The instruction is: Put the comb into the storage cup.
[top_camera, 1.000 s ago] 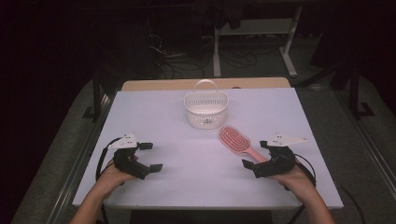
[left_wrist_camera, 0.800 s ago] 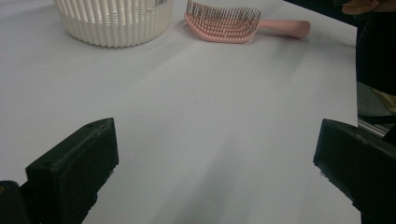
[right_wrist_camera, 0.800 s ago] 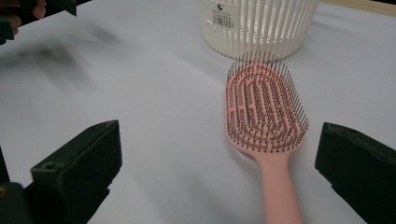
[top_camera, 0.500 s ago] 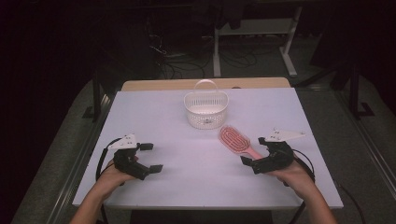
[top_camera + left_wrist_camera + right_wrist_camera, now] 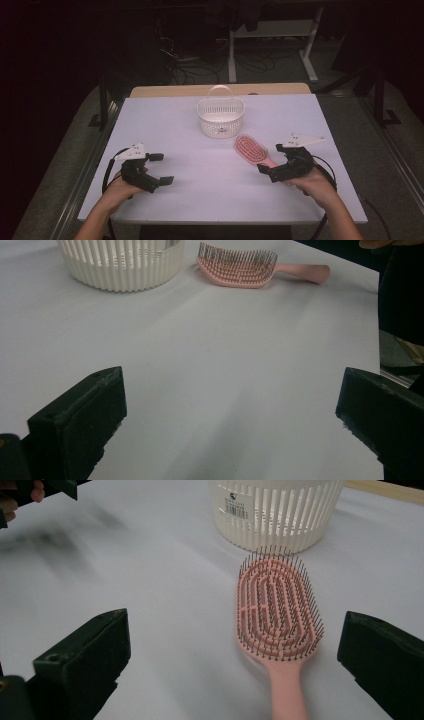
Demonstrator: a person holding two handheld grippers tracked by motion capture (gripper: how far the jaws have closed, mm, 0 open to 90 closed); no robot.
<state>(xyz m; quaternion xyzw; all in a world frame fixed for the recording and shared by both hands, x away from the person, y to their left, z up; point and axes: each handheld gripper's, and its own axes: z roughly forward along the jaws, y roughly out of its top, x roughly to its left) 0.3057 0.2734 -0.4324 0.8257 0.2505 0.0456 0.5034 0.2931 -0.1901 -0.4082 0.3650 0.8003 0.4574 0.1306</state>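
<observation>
Looking at the pink hairbrush (image 5: 253, 150): it lies flat on the white table (image 5: 200, 125), bristles up, head pointing toward the white basket (image 5: 220, 118) and near it but not touching, handle running back toward the right tongs (image 5: 266, 171). Judging by look it's light, rigid plastic, so no weight issue; the bristle bed is springy and uneven (poor surface to clamp on), and the head is wide. Best hold is my guess the handle (image 5: 286, 687), narrow and smooth, pinched across its width just behind the head; smooth plastic could slip or swivel if caught near the tip only. In the right gripper view the handle comes straight up between the two black jaws, which stand wide apart and empty, brush roughly centred but slightly toward the right jaw. Right tongs sit low on the table just beside the handle end, no contact that I can see. Left tongs (image 5: 164, 169) rest well apart on the other side of the table, jaws also spread wide, nothing between them; their view has the brush (image 5: 240, 270) and basket (image 5: 122, 265) far off.
</observation>
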